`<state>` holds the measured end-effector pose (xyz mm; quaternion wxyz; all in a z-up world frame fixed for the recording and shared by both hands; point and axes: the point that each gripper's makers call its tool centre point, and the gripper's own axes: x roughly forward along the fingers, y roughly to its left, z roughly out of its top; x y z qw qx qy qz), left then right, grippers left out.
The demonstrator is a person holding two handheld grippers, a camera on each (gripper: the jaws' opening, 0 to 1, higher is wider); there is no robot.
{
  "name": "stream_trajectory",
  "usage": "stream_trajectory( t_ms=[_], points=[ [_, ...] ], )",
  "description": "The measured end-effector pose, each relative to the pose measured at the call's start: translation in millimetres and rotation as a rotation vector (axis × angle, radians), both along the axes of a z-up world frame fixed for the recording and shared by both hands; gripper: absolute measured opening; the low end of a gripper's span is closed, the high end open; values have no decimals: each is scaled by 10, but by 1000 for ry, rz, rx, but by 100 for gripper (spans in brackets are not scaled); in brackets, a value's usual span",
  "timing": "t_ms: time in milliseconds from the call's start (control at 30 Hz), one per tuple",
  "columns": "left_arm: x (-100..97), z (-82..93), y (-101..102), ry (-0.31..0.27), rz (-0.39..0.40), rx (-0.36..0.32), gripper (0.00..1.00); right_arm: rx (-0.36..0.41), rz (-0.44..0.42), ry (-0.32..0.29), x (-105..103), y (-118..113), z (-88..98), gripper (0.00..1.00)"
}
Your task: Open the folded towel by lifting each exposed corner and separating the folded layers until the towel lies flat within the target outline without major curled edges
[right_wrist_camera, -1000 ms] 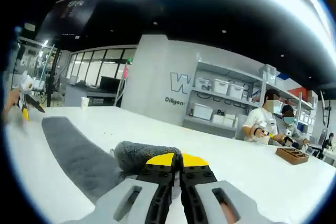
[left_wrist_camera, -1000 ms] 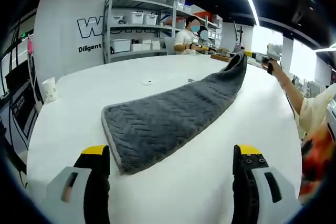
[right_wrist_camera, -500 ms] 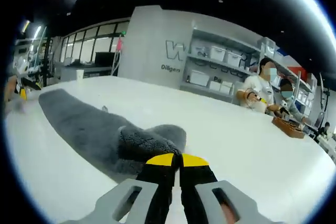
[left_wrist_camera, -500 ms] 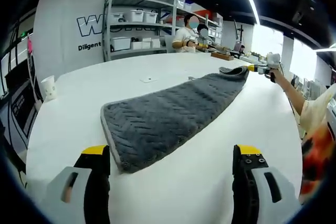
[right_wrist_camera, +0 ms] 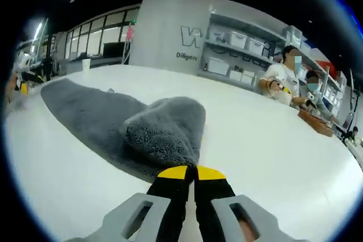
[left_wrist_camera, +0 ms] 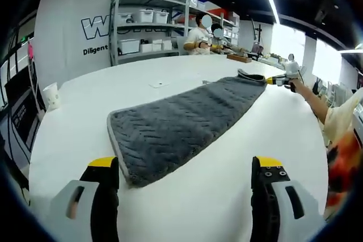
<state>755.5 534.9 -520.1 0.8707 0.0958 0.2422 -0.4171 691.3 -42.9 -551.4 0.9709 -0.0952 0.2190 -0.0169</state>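
Towel (left_wrist_camera: pixel 181 123) stretches long and grey across a white table (left_wrist_camera: pixel 74 128), its near end lying between the tips of the left gripper (left_wrist_camera: pixel 184 175), whose jaws stand wide apart and hold nothing. That gripper hangs low over the table edge, likely poised to take the near corner. At the far end, the right gripper (left_wrist_camera: pixel 276 79) pinches the opposite corner, presumably keeping the cloth stretched while the layers are parted. Seen from the right gripper (right_wrist_camera: pixel 190 174), the jaws are pressed together on a corner folded back over the towel (right_wrist_camera: pixel 164 131) in a thick hump, a curl barely hinted at from the other end. The left gripper view alone takes in the towel's full length. No target outline can be made out.
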Motion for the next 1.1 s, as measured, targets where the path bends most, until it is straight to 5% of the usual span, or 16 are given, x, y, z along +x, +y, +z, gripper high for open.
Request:
stream_trajectory(
  t_ms=[267,500,700,1100],
  points=[
    [-16,-20,-6,10,-3,6,96,52,-14,-37,1,-33,29,0],
    [-15,7,4,6,0,-3,96,22,-23,-70,-64,-73,214,29],
    [-9,10,8,6,1,-3,96,-83,100,-54,-94,238,330,50],
    [12,34,27,1,0,-4,96,-331,221,-74,135,764,453,36]
  ],
)
